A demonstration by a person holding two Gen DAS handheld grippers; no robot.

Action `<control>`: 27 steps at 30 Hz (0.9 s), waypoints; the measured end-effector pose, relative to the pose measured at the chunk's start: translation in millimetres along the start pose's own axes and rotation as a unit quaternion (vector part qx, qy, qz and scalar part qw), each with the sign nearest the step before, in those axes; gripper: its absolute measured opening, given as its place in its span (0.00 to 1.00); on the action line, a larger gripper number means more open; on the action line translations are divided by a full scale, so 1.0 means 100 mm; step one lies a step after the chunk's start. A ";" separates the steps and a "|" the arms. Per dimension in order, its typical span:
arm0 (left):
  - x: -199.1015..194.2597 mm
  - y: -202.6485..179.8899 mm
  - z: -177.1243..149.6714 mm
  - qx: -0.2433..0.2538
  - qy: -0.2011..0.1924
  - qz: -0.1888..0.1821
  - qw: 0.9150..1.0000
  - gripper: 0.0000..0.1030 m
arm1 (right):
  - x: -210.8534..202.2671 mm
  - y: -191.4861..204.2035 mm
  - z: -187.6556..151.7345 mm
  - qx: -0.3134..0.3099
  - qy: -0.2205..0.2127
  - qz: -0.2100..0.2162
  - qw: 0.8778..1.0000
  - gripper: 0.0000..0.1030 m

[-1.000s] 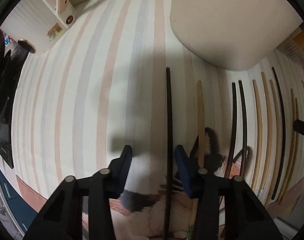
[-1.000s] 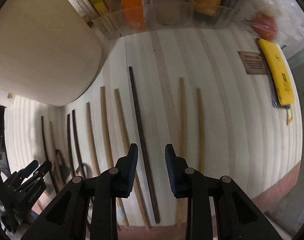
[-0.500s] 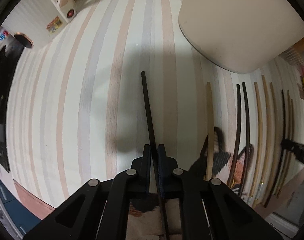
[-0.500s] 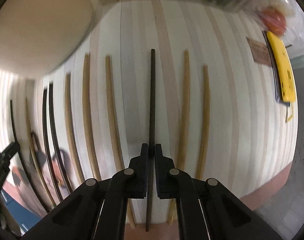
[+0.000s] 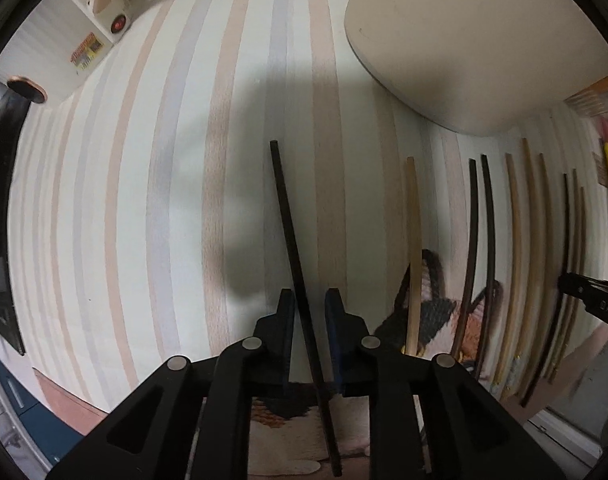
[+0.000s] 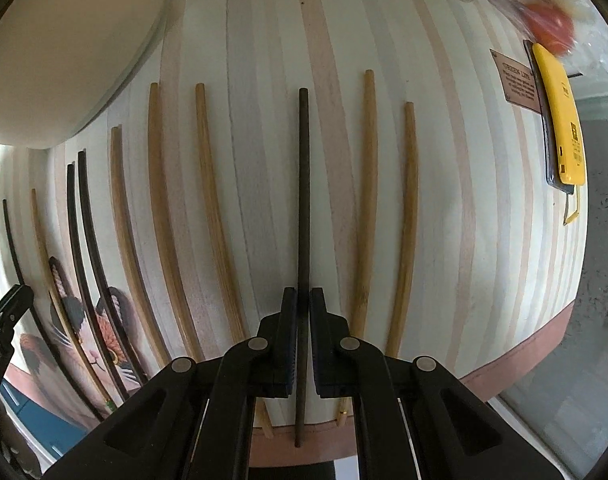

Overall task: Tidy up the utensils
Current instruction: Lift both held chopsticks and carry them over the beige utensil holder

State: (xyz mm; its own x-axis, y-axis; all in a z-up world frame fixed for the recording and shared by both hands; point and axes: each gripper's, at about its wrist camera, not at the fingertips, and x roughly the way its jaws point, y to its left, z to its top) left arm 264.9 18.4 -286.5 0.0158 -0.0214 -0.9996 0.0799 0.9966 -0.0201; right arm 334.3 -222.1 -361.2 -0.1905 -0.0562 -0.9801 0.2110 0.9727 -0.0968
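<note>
- The left gripper point(image 5: 309, 308) has its jaws slightly spread on either side of a black chopstick point(image 5: 292, 248); a narrow gap shows on each side of the stick, so it is not pinched. The stick slants from between the jaws up and to the left across the striped table point(image 5: 164, 200).
- The right gripper point(image 6: 300, 308) has its jaws pressed onto a dark chopstick point(image 6: 303, 200), which runs straight ahead, with its near end reaching past the table edge.
- In the right wrist view, two wooden chopsticks point(image 6: 368, 184) lie just to the right of the held one, and more wooden and black ones point(image 6: 160, 200) lie in a row to its left, all roughly parallel.
- In the left wrist view, one wooden chopstick point(image 5: 413, 248) lies near the right of the loose stick, with a pair of black ones point(image 5: 480, 248) further right.
- A large beige container point(image 5: 464, 40) stands on the table beyond the row, close to the far ends of several sticks.
- A yellow device point(image 6: 560, 112) lies at the table's right side, well apart from the chopsticks, beside a small brown card point(image 6: 518, 80).
- A cat picture point(image 6: 84, 320) shows under the left-hand sticks.
</note>
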 end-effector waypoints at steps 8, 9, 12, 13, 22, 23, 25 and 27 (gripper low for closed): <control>-0.12 -0.23 0.02 -0.021 -0.034 0.025 0.999 0.03 | -0.09 0.33 -0.07 -0.026 -0.027 -0.045 0.998 0.06; -0.08 -0.24 0.02 -0.028 -0.035 0.029 0.999 0.03 | -0.11 0.32 -0.11 -0.028 -0.032 -0.043 0.998 0.06; -0.25 -0.19 -0.13 -0.044 -0.054 0.038 0.997 0.03 | -0.03 0.31 -0.45 -0.022 -0.055 -0.016 0.998 0.06; -0.31 -0.17 -0.16 -0.044 -0.062 0.043 0.996 0.03 | -0.08 0.28 -0.52 -0.020 -0.066 -0.005 0.998 0.06; -1.05 -0.25 -0.49 -0.076 -0.145 0.076 0.984 0.03 | -0.79 -0.10 -0.94 -0.022 -0.161 0.050 0.985 0.05; -1.12 -0.21 -0.55 -0.078 -0.155 0.081 0.982 0.03 | -0.87 -0.10 -1.00 -0.025 -0.173 0.057 0.983 0.05; -1.18 -0.14 -0.54 -0.080 -0.171 0.084 0.978 0.03 | -1.09 -0.26 -1.00 -0.028 -0.191 0.068 0.979 0.05; -1.27 -0.14 -0.56 -0.084 -0.183 0.084 0.976 0.03 | -1.26 -0.33 -1.04 -0.030 -0.210 0.076 0.974 0.05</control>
State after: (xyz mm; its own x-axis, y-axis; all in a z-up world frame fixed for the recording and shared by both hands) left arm 206.4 11.5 -159.8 0.3717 0.1470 -0.9166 -0.1192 0.9868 0.1099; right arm 251.2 -223.8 -216.7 0.2505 0.0153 -0.9680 0.1472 0.9876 0.0537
